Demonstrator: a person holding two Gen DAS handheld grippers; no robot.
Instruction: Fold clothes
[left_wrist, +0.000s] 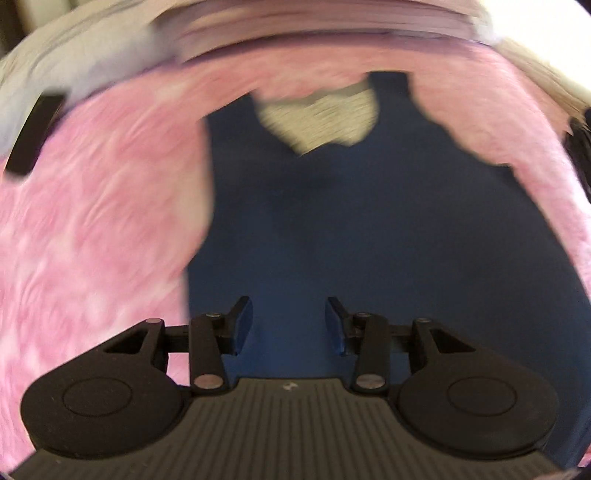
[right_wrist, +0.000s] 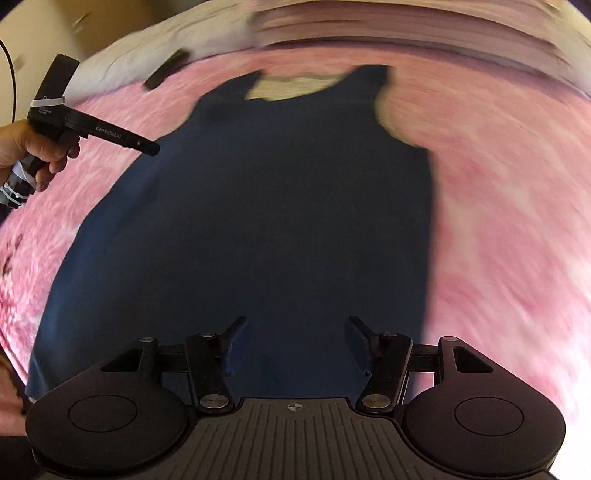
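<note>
A: Pink blanket (left_wrist: 92, 221) under navy tank top (left_wrist: 351, 229), laid flat, straps away from both tools.
B: Left tool (left_wrist: 289, 325) over hem, fingers apart, empty. Right tool (right_wrist: 295, 345) likewise. Left hand (right_wrist: 33, 155) holds its handle

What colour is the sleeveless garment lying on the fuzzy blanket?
Dark navy blue sleeveless garment; the right wrist view shows it best.
</note>
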